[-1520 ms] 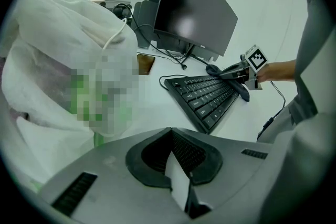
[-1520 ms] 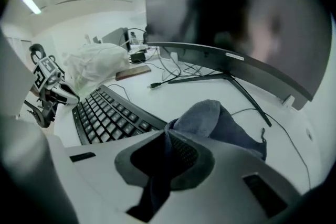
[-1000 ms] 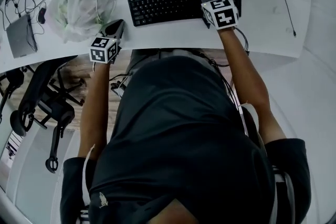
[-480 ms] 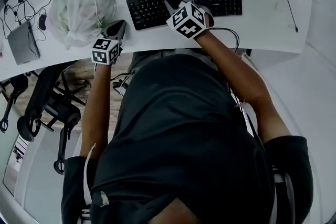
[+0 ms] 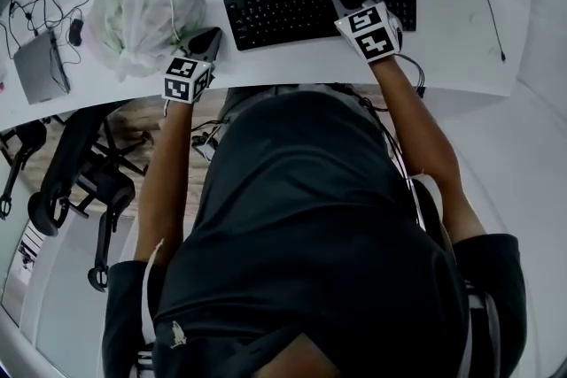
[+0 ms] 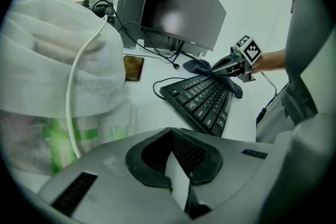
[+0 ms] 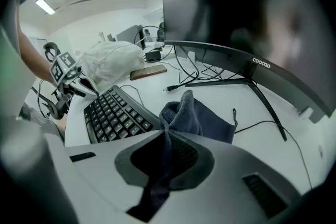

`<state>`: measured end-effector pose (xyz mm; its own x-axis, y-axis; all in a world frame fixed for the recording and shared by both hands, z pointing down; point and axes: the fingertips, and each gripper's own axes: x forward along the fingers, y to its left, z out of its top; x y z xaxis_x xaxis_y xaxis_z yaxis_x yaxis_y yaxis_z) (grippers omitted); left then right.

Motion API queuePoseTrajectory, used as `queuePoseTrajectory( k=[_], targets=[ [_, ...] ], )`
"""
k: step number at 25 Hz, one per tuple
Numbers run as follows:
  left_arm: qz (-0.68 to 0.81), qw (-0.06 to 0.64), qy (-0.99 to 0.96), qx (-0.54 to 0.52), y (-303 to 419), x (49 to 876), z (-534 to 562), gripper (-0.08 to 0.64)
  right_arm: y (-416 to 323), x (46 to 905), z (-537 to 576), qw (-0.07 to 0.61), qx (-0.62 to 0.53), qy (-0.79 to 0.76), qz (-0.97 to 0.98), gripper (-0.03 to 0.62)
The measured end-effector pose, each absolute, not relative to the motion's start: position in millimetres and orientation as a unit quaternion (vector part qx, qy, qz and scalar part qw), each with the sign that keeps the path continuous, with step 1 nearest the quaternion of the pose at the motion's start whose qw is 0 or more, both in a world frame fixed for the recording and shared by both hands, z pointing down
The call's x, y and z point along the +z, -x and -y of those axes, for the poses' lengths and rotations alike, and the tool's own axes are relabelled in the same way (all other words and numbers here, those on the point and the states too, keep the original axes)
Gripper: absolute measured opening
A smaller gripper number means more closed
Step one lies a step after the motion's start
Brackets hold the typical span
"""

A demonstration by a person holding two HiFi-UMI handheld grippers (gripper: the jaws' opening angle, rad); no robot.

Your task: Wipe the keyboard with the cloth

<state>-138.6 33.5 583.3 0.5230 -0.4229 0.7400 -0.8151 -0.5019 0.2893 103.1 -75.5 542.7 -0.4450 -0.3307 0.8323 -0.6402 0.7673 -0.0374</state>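
"What sort of room?"
"A bright office with a white counter [image 5: 461, 40]. Ceiling strip lights [image 7: 45, 6] appear only in the right gripper view, and a black chair [image 5: 84, 168] only in the head view."
"And the jaws?"
"The right gripper [image 7: 167, 136] has its jaws pinching the dark cloth [image 7: 197, 115], which bunches just ahead of them against the keyboard [image 7: 115, 110]. The left gripper [image 6: 173, 140] has its jaws pressed together, empty, with a white bag [image 6: 52, 60] to their left."
"Any writing?"
"'coocaa' on the monitor [image 7: 220, 13]."

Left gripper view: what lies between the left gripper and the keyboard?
Nothing: bare desk separates the shut left gripper from the keyboard, in that view and the head view.
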Motion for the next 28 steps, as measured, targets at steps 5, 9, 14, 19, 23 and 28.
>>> queuePoseTrajectory(
  k=[5, 9, 14, 19, 23, 28],
  targets=[
    [0.377, 0.331, -0.81, 0.306, 139, 584, -35, 0.005, -119, 536, 89, 0.425, 0.202, -0.327, 0.819, 0.021],
    [0.375, 0.333, -0.809, 0.306, 139, 584, -35, 0.005, -131, 531, 95, 0.419, 0.204, -0.348, 0.813, 0.021],
    [0.376, 0.325, -0.812, 0.308, 140, 585, -35, 0.005, -142, 529, 93, 0.417, 0.202, -0.363, 0.809, 0.021],
    [0.38, 0.309, -0.814, 0.312, 139, 585, -35, 0.005, -146, 534, 82, 0.42, 0.206, -0.366, 0.804, 0.021],
    [0.388, 0.291, -0.816, 0.316, 138, 585, -36, 0.005, -148, 538, 78, 0.419, 0.209, -0.368, 0.803, 0.021],
    [0.397, 0.268, -0.818, 0.319, 138, 584, -36, 0.005, -148, 538, 80, 0.414, 0.215, -0.371, 0.803, 0.021]
  ],
)
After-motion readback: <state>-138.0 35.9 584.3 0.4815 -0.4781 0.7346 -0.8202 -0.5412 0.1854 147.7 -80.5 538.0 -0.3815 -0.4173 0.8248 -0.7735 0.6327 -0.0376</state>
